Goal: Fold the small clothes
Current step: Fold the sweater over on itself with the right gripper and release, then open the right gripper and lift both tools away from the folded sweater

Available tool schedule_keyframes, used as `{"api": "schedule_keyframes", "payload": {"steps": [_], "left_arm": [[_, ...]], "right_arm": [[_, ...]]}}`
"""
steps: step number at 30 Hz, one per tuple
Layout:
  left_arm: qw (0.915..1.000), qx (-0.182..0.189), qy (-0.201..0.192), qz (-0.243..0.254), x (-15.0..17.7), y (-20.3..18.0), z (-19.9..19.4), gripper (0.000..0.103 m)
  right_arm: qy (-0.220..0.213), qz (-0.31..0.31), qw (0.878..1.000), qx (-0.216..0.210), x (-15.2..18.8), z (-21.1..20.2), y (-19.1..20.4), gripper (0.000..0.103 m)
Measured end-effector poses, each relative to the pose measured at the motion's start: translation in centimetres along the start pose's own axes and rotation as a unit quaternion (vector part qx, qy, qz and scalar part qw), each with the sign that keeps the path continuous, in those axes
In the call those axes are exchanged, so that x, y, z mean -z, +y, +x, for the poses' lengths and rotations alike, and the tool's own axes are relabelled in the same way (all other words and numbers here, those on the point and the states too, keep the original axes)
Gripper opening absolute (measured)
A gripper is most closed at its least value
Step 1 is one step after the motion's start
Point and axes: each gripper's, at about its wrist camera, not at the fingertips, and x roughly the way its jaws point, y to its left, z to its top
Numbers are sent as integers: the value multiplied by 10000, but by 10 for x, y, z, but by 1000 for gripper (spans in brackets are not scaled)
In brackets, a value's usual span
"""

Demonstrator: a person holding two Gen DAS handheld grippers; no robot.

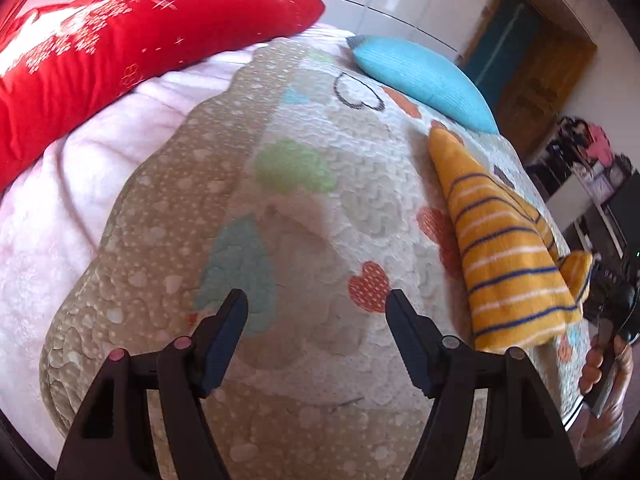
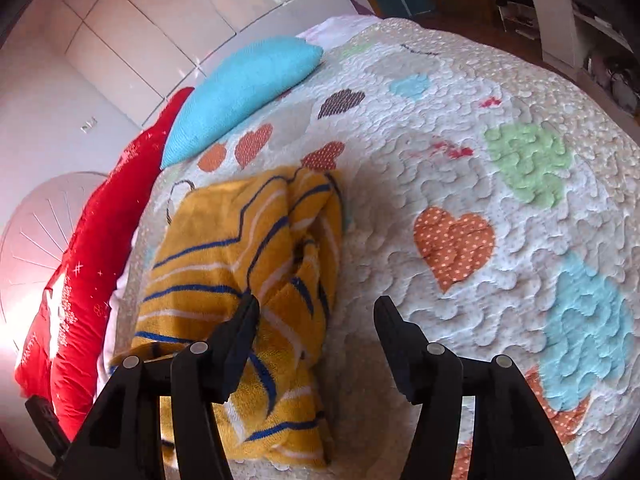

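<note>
Quilted bedspread w/ coloured hearts (image 1: 304, 208) covers the bed. Red star-print pillow (image 1: 120, 44) far left of it, turquoise knit cushion (image 1: 424, 80) at head. Left gripper (image 1: 316, 312) above the quilt, jaws apart, empty. Yellow striped knit top (image 2: 240, 272) lies bunched on the quilt's right side; right gripper (image 2: 316, 316) over it, jaws apart.

Right gripper (image 2: 316, 312) spread wide above heart-patterned quilt (image 2: 460, 184), holding nothing. Striped yellow garment (image 2: 224, 248) bunched on quilt, under left finger. Blue pillow (image 2: 244, 92) beyond garment, red pillow (image 2: 88, 264) alongside.

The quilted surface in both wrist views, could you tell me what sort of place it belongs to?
Most likely a bedroom: a bed under a heart-patterned quilt, with a blue cushion and a red pillow at its head, glossy wardrobe doors behind.
</note>
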Motion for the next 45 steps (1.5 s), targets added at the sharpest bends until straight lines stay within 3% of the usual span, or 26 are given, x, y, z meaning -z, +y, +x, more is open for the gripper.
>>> {"api": "schedule_keyframes", "payload": {"steps": [5, 6, 7, 8, 10, 13, 16, 20, 22, 24, 28, 32, 34, 36, 41, 45], "left_arm": [[9989, -82, -29, 464, 2, -36, -7, 71], [9987, -110, -28, 500, 2, -42, -7, 71], [9985, -146, 6, 521, 1, -48, -5, 71], [9984, -147, 58, 535, 1, -53, -4, 71], [9983, -33, 153, 557, 3, -64, -3, 71], [9981, 116, 214, 568, 4, -79, -5, 71], [9972, 241, 190, 680, -1, -91, -9, 72], [9952, 349, 285, 871, -10, -101, 3, 76], [9941, 386, 374, 944, -16, -108, 16, 76], [9926, 437, 540, 997, -25, -116, 33, 76], [9875, 687, 898, 1097, -42, -136, 69, 80], [9842, 617, 989, 1331, -51, -156, 94, 80], [9818, 244, 951, 1624, -50, -165, 99, 80], [9825, 158, 920, 1610, -46, -164, 100, 80], [9863, 262, 927, 1341, -35, -148, 101, 81], [9887, 457, 906, 1100, -30, -136, 83, 81]], "right_arm": [[-532, -617, 9949, -597, 3, -46, 37, 64], [-571, -855, 9920, -737, 2, -50, 53, 62], [-561, -1074, 9889, -861, 3, -51, 70, 54], [-514, -1253, 9867, -901, 2, -48, 84, 46], [-318, -1522, 9850, -750, -1, -31, 105, 44], [295, -1753, 9823, -592, 4, 7, 111, 27], [611, -1914, 9786, -453, 31, 15, 88, 27], [678, -1527, 9859, -132, 67, 1, 20, 27], [677, -1262, 9895, -185, 72, -7, -7, 36], [632, -1041, 9919, -357, 68, -21, -21, 38], [159, -1009, 9943, -297, 47, -46, -24, 38], [-121, -983, 9946, -320, 31, -49, -16, 38], [-123, -963, 9944, -421, 25, -43, -8, 38], [-117, -996, 9940, -442, 21, -34, 3, 38], [125, -957, 9929, -700, 7, 6, 29, 38], [419, -778, 9952, -417, -2, 50, 21, 42]]}}
